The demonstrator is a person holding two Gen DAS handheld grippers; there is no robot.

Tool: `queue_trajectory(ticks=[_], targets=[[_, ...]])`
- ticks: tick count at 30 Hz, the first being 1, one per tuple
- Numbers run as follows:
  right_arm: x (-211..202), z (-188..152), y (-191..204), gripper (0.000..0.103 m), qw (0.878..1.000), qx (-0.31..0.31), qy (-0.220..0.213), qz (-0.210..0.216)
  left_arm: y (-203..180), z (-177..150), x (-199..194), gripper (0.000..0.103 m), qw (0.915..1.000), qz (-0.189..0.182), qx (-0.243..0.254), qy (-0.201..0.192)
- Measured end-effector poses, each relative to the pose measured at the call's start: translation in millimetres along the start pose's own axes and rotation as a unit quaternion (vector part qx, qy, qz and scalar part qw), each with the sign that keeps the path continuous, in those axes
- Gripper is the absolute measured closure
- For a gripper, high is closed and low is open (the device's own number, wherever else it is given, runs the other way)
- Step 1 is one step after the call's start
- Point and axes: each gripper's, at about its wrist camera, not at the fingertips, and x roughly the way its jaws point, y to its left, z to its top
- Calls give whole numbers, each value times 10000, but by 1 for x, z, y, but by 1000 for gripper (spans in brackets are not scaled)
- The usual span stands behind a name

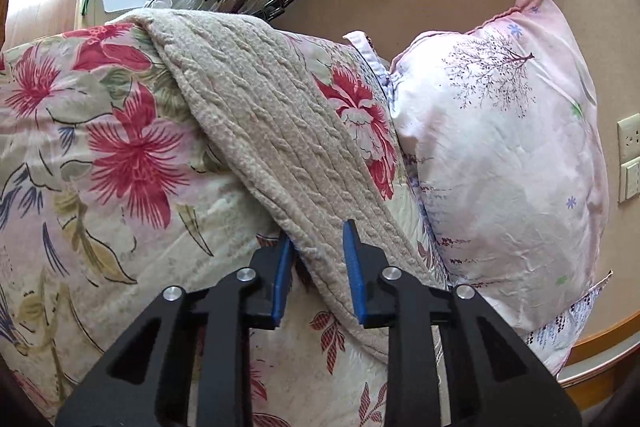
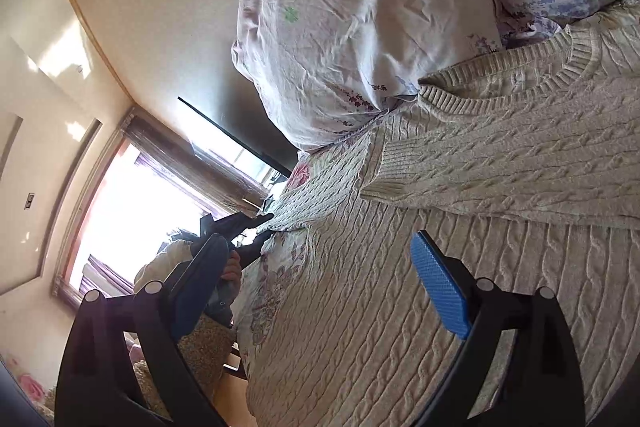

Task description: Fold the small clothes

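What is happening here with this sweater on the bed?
A person is folding a beige cable-knit sweater on a floral bedspread, with a gripper in each hand. The left gripper has its blue pads on either side of a sleeve, apparently pinching it, though a gap shows between them. The right gripper hangs open above the sweater's body, holding nothing. One sleeve is already folded across the chest. Two pillows lean against the wall.

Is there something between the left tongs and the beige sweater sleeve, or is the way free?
Nothing visible stands between them. The left tongs already straddle the edge of the knit sleeve, a blue pad on each side with a gap. The sleeve lies on the floral quilt; the pink pillow is off to the side.
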Motion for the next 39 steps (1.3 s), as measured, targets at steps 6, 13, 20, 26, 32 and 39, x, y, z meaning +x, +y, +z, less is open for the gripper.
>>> queue_trajectory(ticks=[6,13,20,26,32,39], targets=[[-1,-1,3,9,10000,-25,28,68,-6,7,-1,93,9999,83,-83,-102],[-1,0,5,8,9998,-160,-38,-68,-103,-33,-10,96,9896,-968,1065,48],[-18,6,-3,9,9966,-230,-545,-580,-214,-171,23,96,9331,-2235,2559,1176],[-27,12,-14,9,9935,-71,-782,-821,-215,-262,83,96,9146,-1980,2746,2210],[-23,13,-16,9,9927,-109,-749,-941,-196,-287,104,79,9084,-1206,3016,2633],[-7,13,23,9,9877,-875,-397,-1238,-171,-281,30,30,9078,-1022,3674,1748]])
